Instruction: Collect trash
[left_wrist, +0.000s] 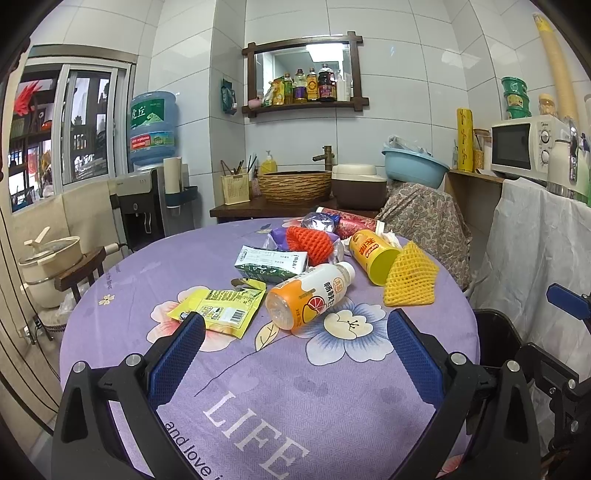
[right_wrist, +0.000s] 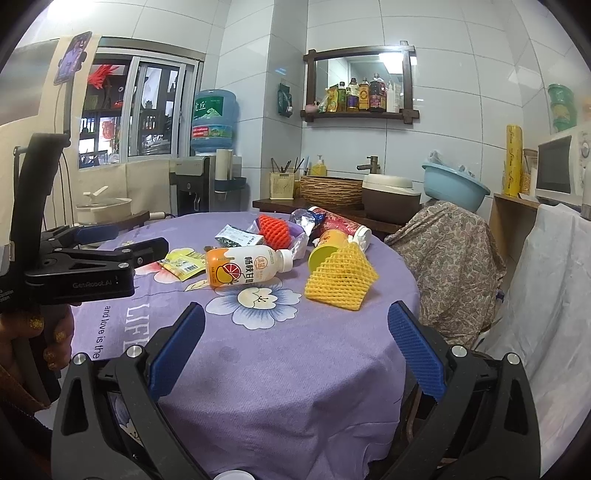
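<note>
Trash heaped toward the table's (left_wrist: 258, 406) far edge: bottle (left_wrist: 308, 295) lying flat, yellow net (left_wrist: 410, 277) nearer the right edge. Left gripper (left_wrist: 295, 325) and right gripper (right_wrist: 295, 321) spread wide, grasping nothing.

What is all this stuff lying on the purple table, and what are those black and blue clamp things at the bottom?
Drink bottle: one, orange and white, lying on its side mid-table.
Foam fruit net: one, yellow, right of the bottle.
Foam net: one, orange-red, behind the bottle.
Snack wrapper: one, yellow, flat, left of the bottle.
Yellow canister: one, lying on its side.
Green-and-white packet: one, behind the wrapper.
Red tube: one, far edge.
Tablecloth: purple, flowered.
Bin: black, right of the table.
Left gripper: fingers open, empty.
Right gripper: fingers open, empty.
</note>
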